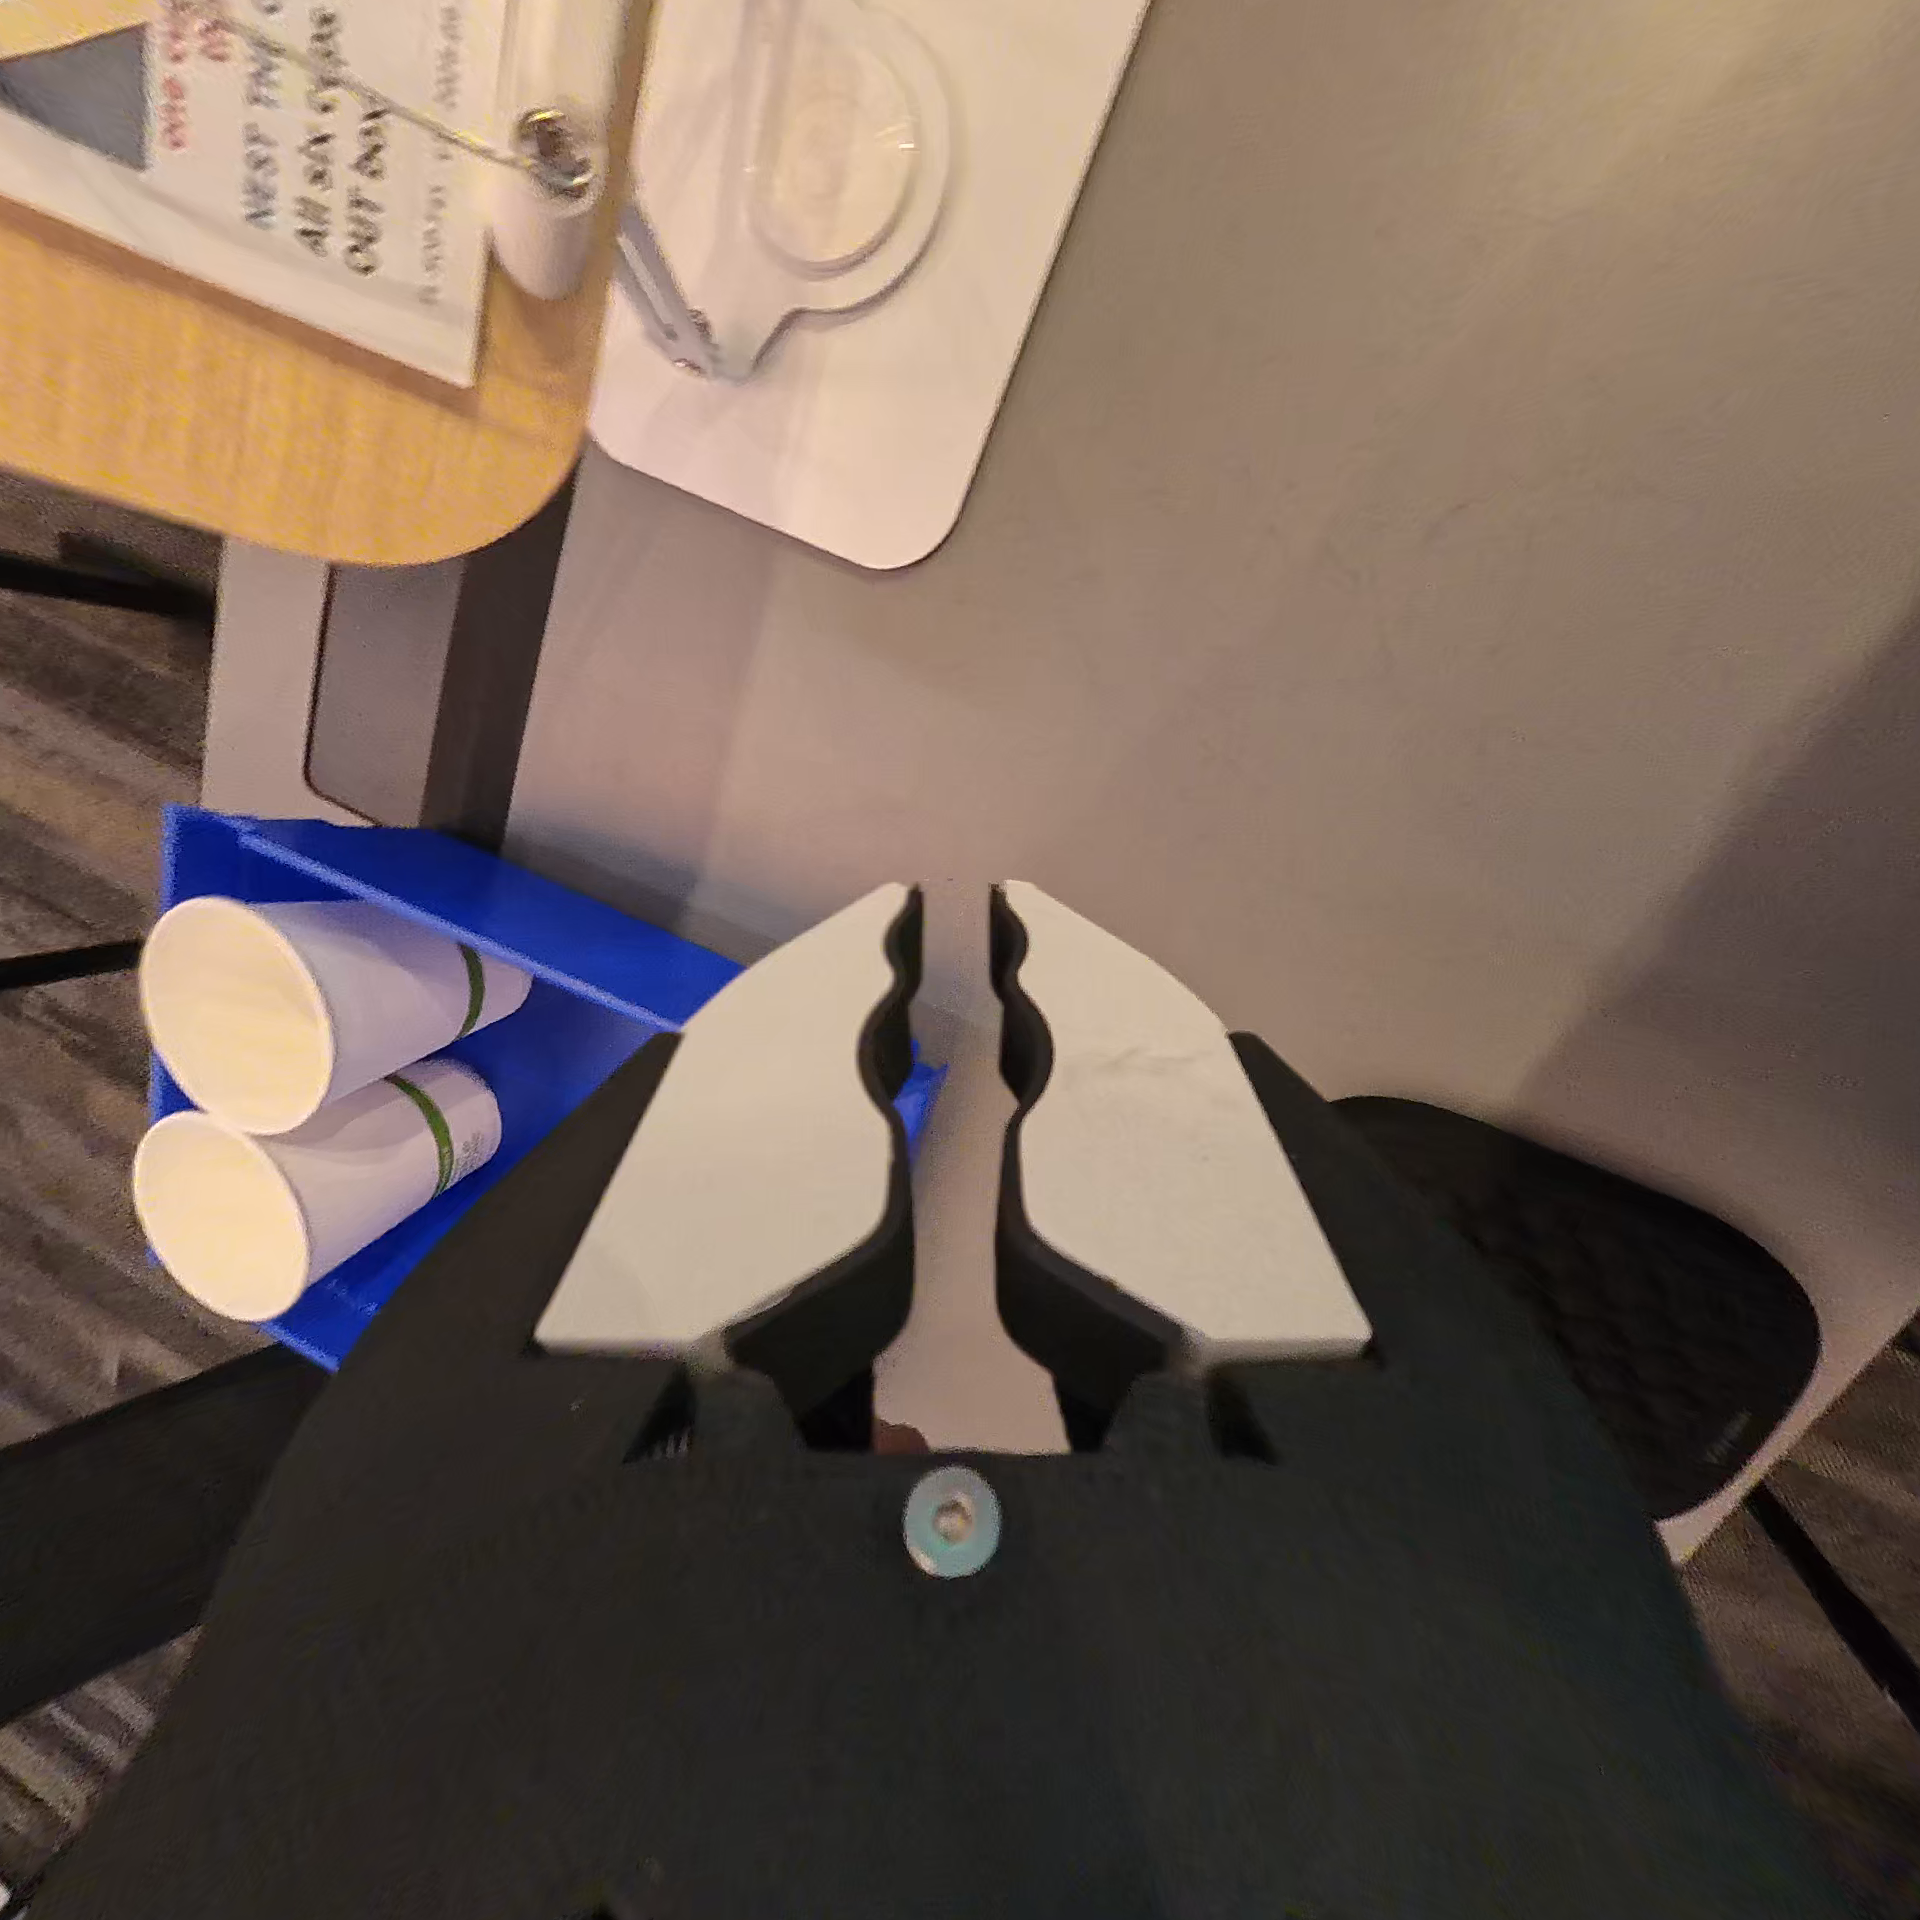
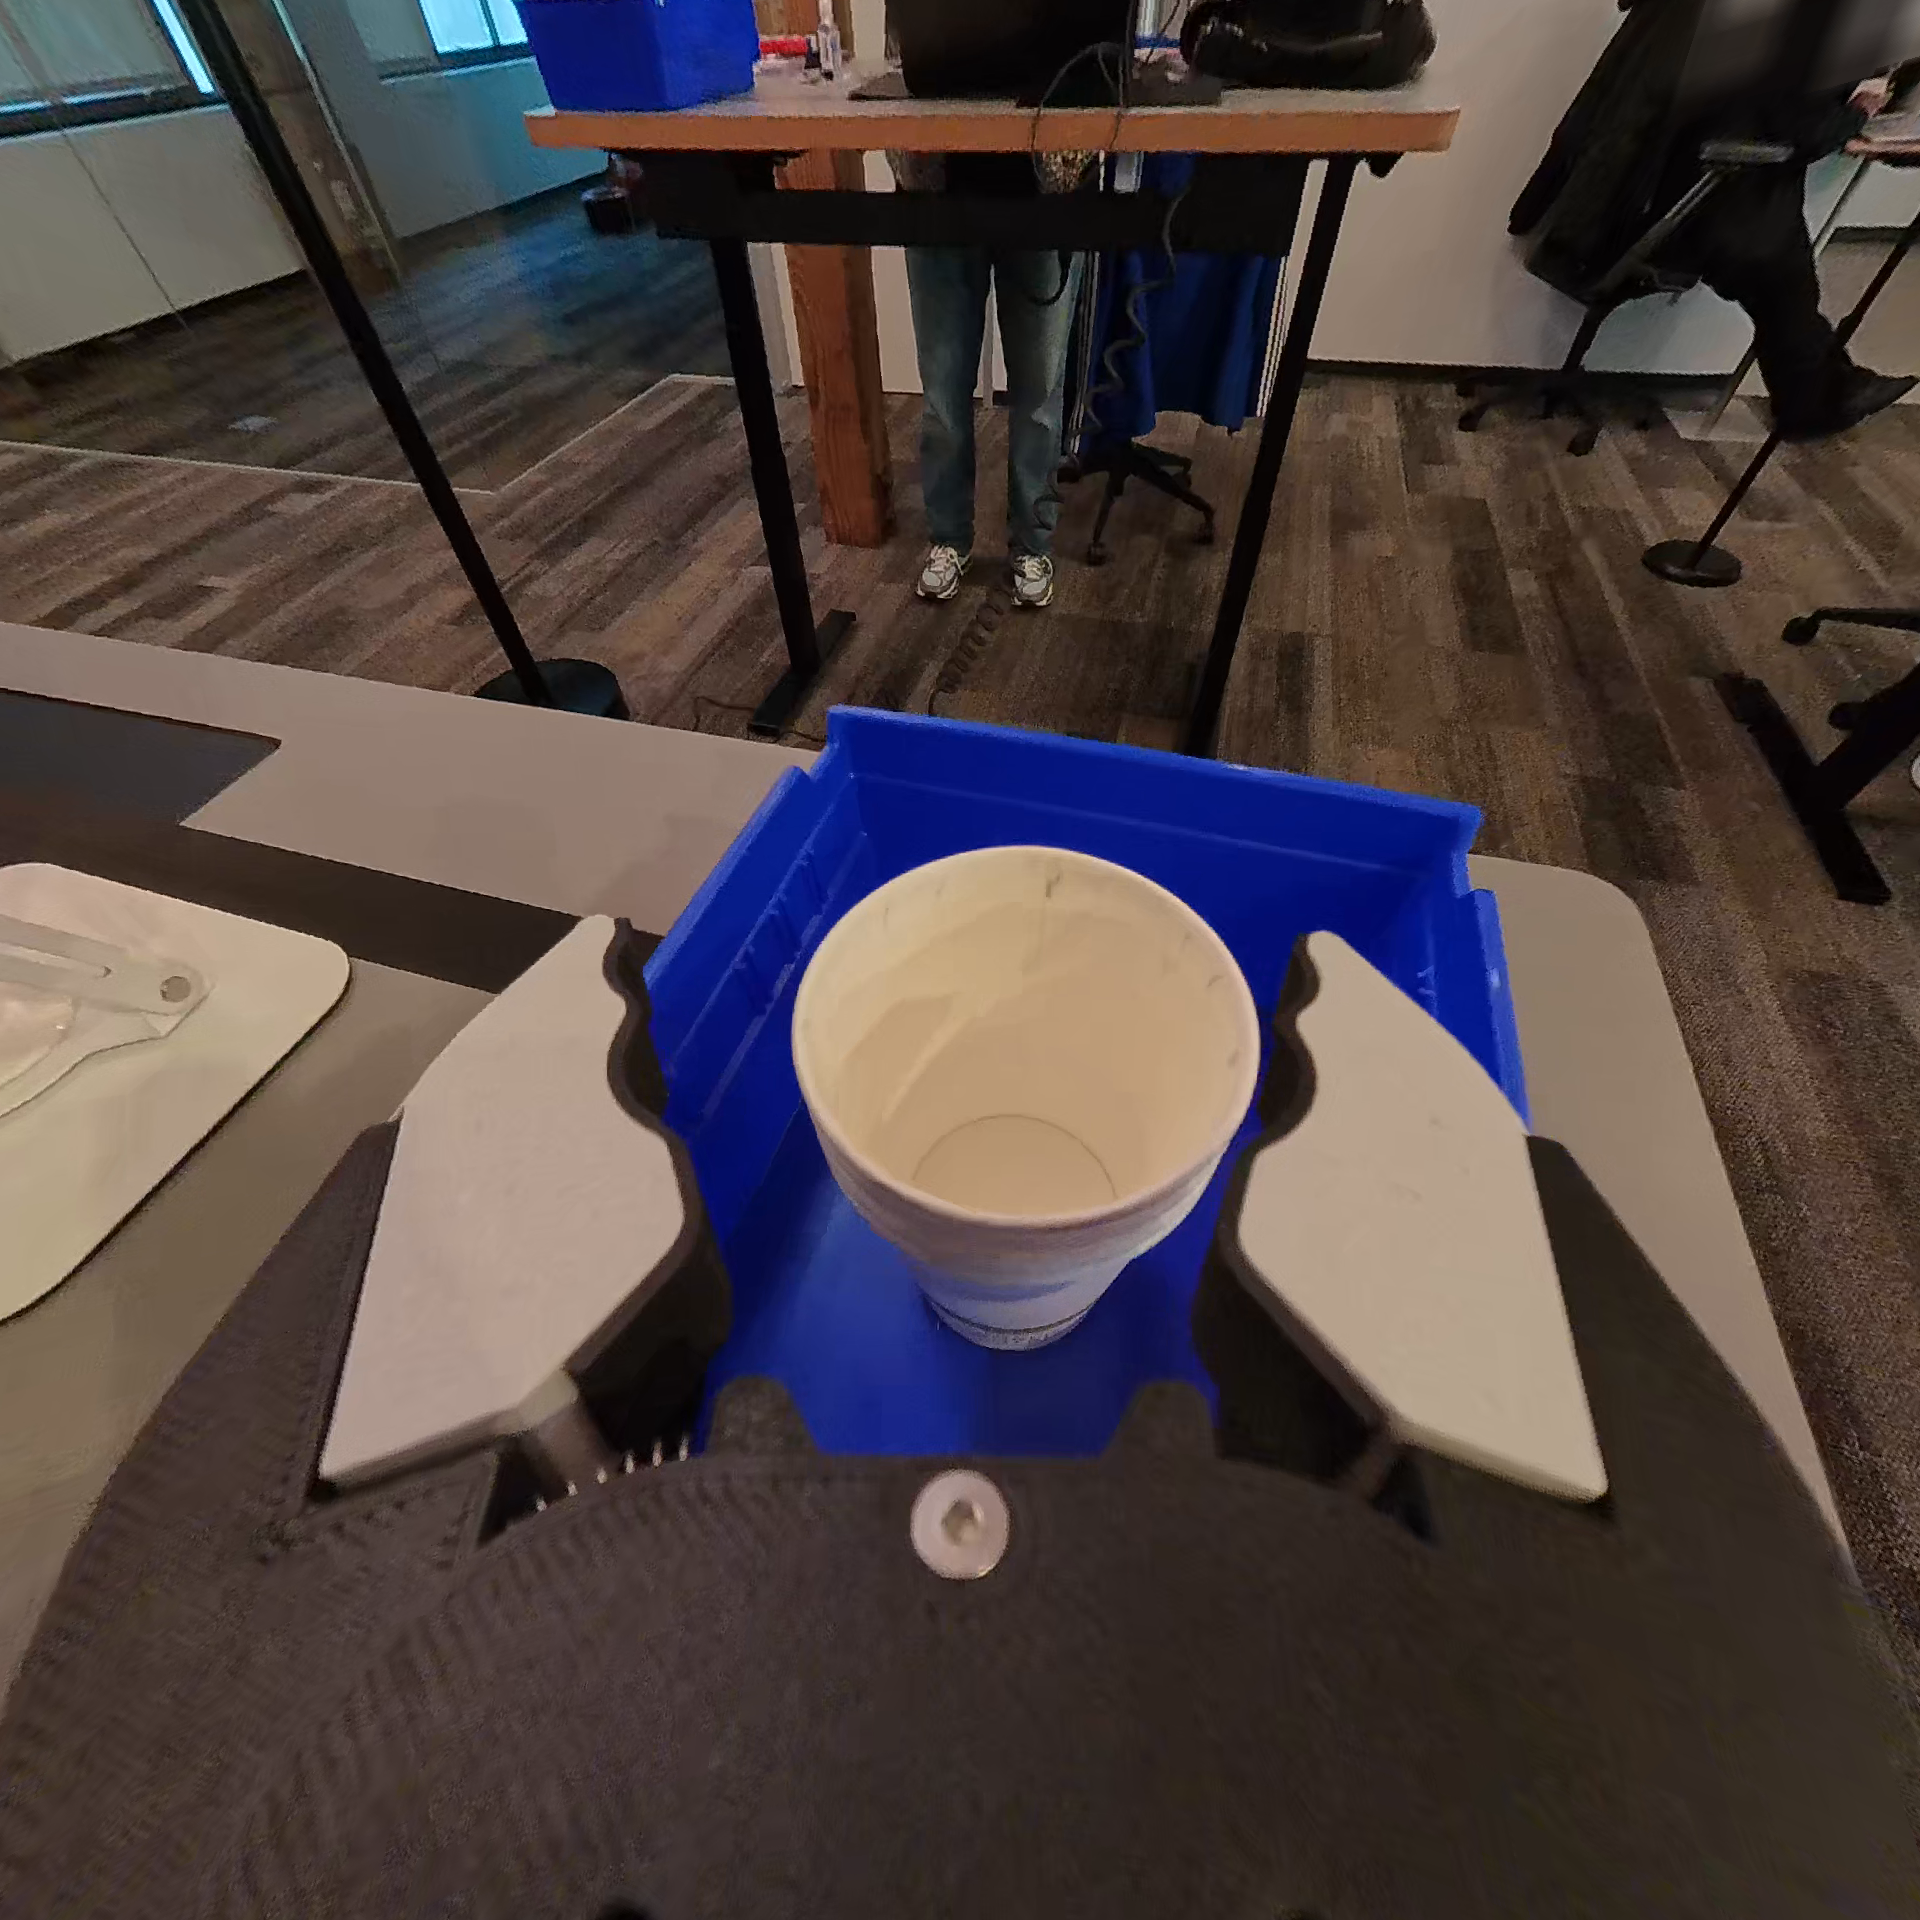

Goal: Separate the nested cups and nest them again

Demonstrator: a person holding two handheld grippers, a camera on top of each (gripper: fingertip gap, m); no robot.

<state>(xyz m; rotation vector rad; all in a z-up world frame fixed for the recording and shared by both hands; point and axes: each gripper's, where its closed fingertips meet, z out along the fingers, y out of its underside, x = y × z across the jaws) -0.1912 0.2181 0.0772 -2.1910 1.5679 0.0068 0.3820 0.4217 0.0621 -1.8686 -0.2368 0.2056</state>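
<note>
In the right wrist view a stack of nested white paper cups (image 2: 1023,1049) stands upright in a blue bin (image 2: 1143,800) on the grey table (image 2: 416,790). My right gripper (image 2: 961,935) is wide open, its fingers on either side of the stack's rim. The left pad stands clearly apart from it and the right pad is close to it. In the left wrist view my left gripper (image 1: 954,899) is over the bare grey table (image 1: 1351,520), its fingers a narrow gap apart with nothing between them. Two white cups with green bands (image 1: 312,997) (image 1: 301,1195) sit in a blue bin (image 1: 582,925) to its left.
A white mat (image 1: 831,416) bearing a clear plastic item (image 1: 831,177) lies on the table; it also shows in the right wrist view (image 2: 156,1091). A wooden board with a paper sheet (image 1: 260,447) is beyond it. A black chair seat (image 1: 1558,1299) is at the right. A person's legs (image 2: 987,416) stand by a far desk.
</note>
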